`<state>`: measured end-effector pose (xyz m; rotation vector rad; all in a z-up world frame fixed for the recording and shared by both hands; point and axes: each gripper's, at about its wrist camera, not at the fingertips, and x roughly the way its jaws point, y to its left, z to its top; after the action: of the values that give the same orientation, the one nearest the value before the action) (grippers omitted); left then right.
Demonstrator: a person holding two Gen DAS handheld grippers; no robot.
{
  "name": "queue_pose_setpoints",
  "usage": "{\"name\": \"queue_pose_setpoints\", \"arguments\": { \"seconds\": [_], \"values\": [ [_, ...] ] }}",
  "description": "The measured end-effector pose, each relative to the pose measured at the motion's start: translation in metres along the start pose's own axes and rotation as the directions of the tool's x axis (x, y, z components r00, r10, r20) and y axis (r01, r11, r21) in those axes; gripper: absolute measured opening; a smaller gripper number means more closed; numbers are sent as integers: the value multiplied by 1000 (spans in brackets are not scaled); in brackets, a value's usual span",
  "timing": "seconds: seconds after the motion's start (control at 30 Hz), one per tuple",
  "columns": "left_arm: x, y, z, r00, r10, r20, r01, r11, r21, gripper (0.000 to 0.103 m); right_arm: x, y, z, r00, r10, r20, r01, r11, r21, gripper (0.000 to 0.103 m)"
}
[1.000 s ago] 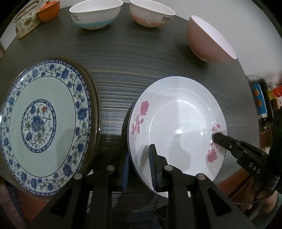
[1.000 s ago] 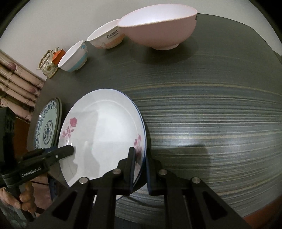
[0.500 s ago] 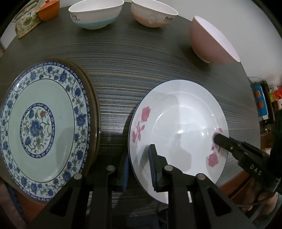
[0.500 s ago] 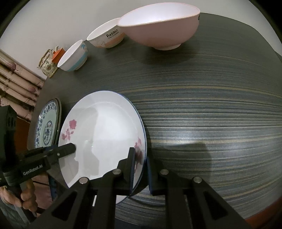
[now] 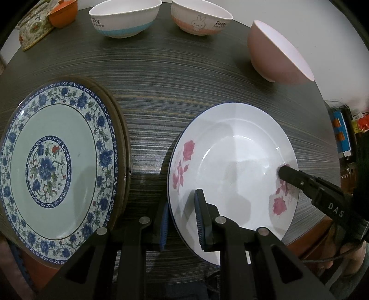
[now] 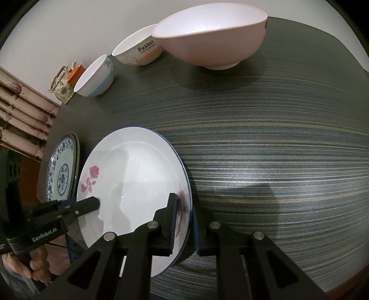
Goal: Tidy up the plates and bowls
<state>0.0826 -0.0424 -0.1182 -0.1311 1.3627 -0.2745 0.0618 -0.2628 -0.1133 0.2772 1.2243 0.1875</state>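
White porcelain sits between both pairs of my fingers: my left gripper is clamped on the near-left rim of the rose plate, one pad under the edge and one on top, and my right gripper is pinched on the opposite rim, right over the pink flower. The plate seems tipped a little off the dark striped table, carried between the two grips. Just beyond my left fingers, to their left, lies the blue-flowered plate on a brown one, which I judge is where this one belongs. To do it well I should keep both grips level with each other, move them together so the rim does not twist out, and lower flat. Farther ahead stand the pink bowl, the rabbit bowl and the blue-banded bowl, untouched.
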Motion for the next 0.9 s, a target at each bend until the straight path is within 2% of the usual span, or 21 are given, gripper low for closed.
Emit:
{"name": "queue_pose_setpoints", "arguments": {
  "seconds": [0.5,0.9],
  "values": [
    [-4,8,2,1000,-18,17,18,1000,17,12,-6,1,-2,1000,-13,22,13,1000,5,12],
    [-30,23,9,998,-9,65,9,1000,-7,12,-17,19,9,999,-15,53,16,1000,-15,11]
  ]
}}
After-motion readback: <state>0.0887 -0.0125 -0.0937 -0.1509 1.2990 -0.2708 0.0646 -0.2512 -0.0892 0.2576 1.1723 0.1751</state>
